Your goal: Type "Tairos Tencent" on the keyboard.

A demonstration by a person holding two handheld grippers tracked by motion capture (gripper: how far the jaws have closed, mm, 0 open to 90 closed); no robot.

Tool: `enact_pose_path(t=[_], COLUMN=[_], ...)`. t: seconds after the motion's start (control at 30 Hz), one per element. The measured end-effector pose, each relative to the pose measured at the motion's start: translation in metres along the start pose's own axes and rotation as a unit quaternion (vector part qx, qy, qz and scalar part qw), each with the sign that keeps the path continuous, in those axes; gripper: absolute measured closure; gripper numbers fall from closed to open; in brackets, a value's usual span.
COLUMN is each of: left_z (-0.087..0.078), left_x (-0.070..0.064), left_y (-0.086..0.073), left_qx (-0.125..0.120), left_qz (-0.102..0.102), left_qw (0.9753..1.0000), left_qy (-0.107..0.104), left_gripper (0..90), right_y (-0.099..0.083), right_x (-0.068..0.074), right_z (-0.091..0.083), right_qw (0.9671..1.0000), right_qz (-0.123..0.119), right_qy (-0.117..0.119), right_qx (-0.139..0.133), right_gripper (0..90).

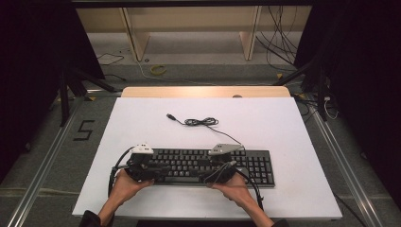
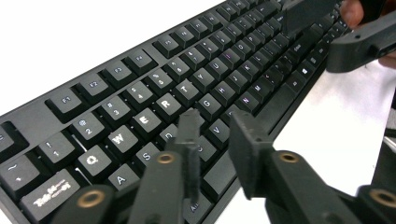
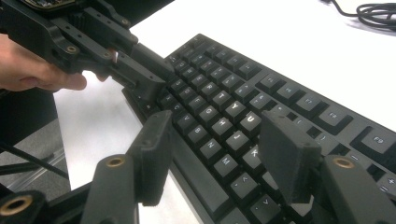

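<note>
— What sits between your jaws?

— My left gripper (image 2: 219,126) stands a little open with nothing clamped, over the keyboard (image 2: 196,84) near its front edge. My right gripper (image 3: 215,140) gapes wider, also holding nothing, its jaws straddling that same front edge.

— What does the overhead camera add?

— The keyboard's cable (image 1: 203,122), coiled beyond my jaws on the white table (image 1: 142,118).

— And your hands?

— My left hand (image 1: 125,185) and right hand (image 1: 236,185) grip from the near side, forearms angled inward.
</note>
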State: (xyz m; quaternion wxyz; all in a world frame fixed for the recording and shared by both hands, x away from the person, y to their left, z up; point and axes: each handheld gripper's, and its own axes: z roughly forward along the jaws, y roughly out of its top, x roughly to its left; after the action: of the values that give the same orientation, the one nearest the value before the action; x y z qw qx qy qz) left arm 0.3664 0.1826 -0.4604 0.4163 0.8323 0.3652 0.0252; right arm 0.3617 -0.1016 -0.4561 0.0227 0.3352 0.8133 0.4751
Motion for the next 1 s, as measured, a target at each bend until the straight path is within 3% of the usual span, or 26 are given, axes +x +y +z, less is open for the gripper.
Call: enact_pose_path(t=[0.37, 1.0], left_z=[0.006, 0.012], left_x=[-0.002, 0.0], left_y=[0.003, 0.005], left_qx=[0.019, 0.036], left_qz=[0.019, 0.022], left_qw=[0.9996, 0.9991], left_qy=[0.0, -0.001], left_gripper=[88.8, 89.0], right_y=[-0.004, -0.009], right_x=[0.0, 0.002], right_z=[-0.007, -0.012], right_qw=[1.0, 1.0], right_qz=[0.0, 0.0], right_qy=[0.0, -0.003], right_qx=[-0.004, -0.003], right_gripper=[44.6, 39.6])
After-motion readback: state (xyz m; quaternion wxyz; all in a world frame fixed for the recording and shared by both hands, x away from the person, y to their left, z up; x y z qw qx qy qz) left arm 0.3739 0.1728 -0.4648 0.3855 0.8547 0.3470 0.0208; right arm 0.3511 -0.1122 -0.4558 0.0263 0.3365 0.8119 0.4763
